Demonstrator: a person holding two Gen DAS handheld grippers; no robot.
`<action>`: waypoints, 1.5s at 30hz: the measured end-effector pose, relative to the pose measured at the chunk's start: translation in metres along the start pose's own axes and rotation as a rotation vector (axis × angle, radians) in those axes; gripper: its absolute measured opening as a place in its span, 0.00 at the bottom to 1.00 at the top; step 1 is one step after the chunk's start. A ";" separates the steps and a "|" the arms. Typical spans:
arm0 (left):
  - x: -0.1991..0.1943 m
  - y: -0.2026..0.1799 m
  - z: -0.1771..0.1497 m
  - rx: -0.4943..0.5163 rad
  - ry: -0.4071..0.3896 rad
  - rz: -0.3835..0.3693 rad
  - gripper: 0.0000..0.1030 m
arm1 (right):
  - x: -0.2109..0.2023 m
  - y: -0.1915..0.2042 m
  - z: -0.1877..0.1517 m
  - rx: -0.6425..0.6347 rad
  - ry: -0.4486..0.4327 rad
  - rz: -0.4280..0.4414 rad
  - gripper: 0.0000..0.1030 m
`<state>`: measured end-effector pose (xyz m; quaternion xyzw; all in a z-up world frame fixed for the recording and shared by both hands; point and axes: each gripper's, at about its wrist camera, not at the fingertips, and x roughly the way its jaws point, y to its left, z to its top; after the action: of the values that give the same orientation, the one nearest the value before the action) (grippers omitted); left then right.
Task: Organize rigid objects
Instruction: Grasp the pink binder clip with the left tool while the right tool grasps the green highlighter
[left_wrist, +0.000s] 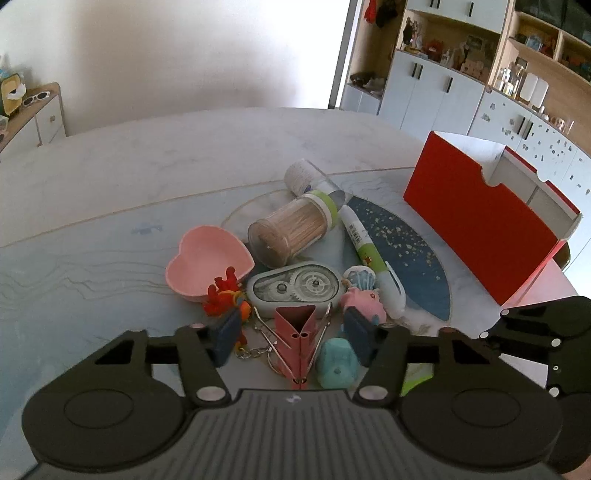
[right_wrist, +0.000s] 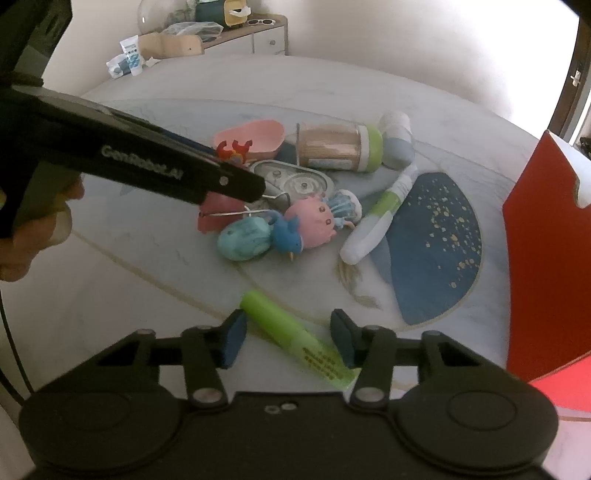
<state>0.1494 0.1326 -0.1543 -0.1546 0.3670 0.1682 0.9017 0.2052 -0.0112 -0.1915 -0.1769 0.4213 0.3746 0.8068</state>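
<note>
Half-closed around a green marker without gripping it, right gripper over a marbled table; left gripper parted astride clutter; shelving behind.

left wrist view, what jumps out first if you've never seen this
A heap of small things crowds the marble table: a pink heart-shaped bowl at its left, a toothpick jar lying on its side behind. To the right stands a tall red box, the brightest thing in view.
</note>
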 end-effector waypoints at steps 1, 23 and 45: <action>0.001 0.000 0.000 0.002 0.002 0.000 0.57 | 0.000 0.000 0.001 -0.002 0.000 -0.001 0.45; 0.025 -0.001 -0.005 0.024 0.051 0.015 0.43 | -0.001 0.014 0.002 -0.040 -0.016 -0.019 0.22; -0.006 -0.001 -0.018 0.029 0.019 0.012 0.27 | -0.062 -0.028 -0.026 0.302 -0.140 -0.047 0.15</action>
<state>0.1348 0.1232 -0.1617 -0.1410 0.3790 0.1665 0.8993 0.1896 -0.0732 -0.1571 -0.0369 0.4112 0.2996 0.8601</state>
